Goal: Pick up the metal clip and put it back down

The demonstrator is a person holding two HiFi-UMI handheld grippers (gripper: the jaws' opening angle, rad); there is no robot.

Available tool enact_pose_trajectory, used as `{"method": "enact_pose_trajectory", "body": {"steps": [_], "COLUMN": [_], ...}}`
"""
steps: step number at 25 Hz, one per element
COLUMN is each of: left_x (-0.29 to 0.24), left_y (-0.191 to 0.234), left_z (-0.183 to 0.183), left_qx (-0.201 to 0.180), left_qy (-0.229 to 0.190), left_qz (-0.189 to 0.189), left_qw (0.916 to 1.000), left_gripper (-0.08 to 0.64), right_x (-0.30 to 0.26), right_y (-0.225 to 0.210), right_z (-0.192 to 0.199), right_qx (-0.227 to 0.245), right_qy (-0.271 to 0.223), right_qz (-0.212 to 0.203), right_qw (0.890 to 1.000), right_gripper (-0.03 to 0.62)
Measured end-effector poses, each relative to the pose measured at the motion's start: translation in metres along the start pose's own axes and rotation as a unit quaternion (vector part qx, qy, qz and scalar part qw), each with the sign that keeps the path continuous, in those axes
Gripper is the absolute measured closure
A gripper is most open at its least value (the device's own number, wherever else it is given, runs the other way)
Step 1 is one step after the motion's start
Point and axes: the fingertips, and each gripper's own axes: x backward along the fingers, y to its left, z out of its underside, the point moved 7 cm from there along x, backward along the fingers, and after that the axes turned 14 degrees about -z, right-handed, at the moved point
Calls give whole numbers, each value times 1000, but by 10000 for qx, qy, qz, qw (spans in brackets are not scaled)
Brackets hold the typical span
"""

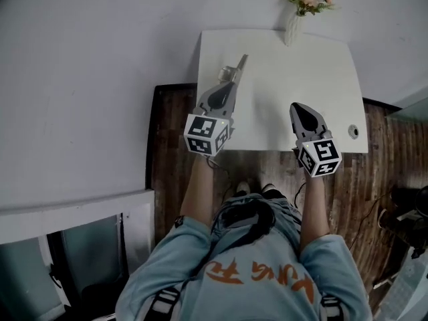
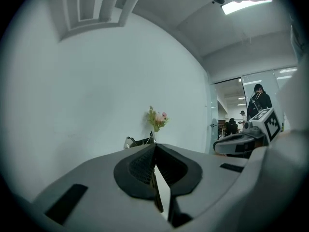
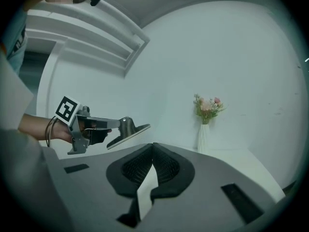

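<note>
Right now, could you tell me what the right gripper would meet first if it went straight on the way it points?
Most likely the white wall behind the table: the right gripper, shut and empty, aims left of the flower vase. Depth is unclear, so it could graze the table's far end first.

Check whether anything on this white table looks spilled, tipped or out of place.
Nothing stands out. The vase of flowers stands upright at the table's far edge, and the metal clip is held in the left gripper.
</note>
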Motion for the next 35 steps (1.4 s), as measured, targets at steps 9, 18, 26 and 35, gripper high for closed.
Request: {"method": "enact_pose_trajectory", "body": {"steps": [9, 18, 26, 35], "left_x": [51, 50, 36, 14], "left_y": [-36, -76, -109, -146], "left_z": [-31, -33, -33, -35], "left_qx": [211, 34, -67, -38], "left_qy": [-266, -255, -161, -138], "left_qz": [-445, -208, 46, 355], "left_qw": [9984, 9995, 9998, 9993], "left_gripper": [535, 535, 535, 534], "right_x": [33, 75, 106, 140], "right_y": [-10, -28, -51, -78], "right_z": [-40, -45, -42, -36], "right_qx": [254, 307, 232, 169], "right_qy": [-598, -729, -782, -804], "right_qz": [243, 457, 694, 955], "right_qw": [9976, 9958, 9942, 9920], "right_gripper": [580, 580, 580, 580]}}
